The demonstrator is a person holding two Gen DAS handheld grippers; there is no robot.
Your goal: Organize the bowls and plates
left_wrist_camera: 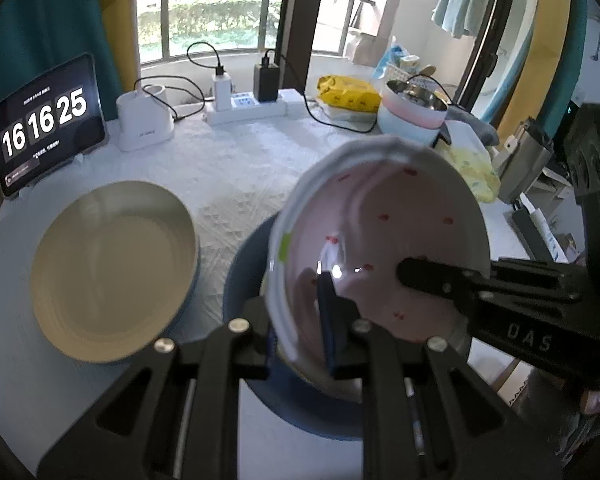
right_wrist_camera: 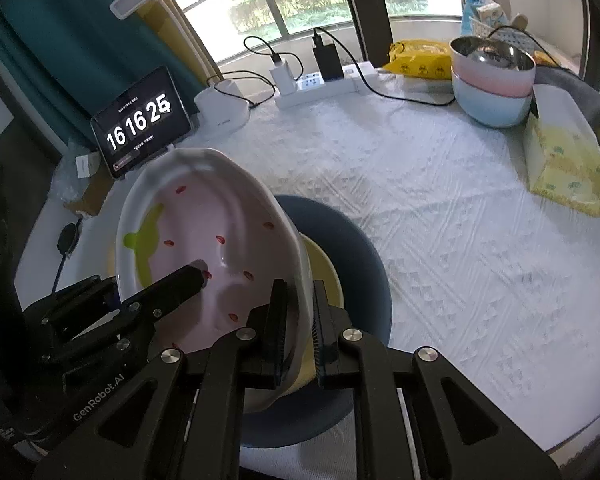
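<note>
- Currently strawberry dish (left_wrist_camera: 384, 236): pink inside, white scalloped rim, red seeds, green stem; tilted above blue plate (right_wrist_camera: 352, 240)
- left gripper (left_wrist_camera: 300, 320), right gripper (right_wrist_camera: 300, 320): both clamped on its rim
- cream plate (left_wrist_camera: 112, 276) beside

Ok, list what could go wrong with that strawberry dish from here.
1. The pink strawberry-patterned dish hangs steeply tilted, pinched only at opposite rims by the left gripper and right gripper; uneven motion could twist it loose.
2. It may come down edge-first on the dark blue plate and chip.
3. The cream plate with a blue rim sits close on the white tablecloth; the left gripper might bump it.
</note>
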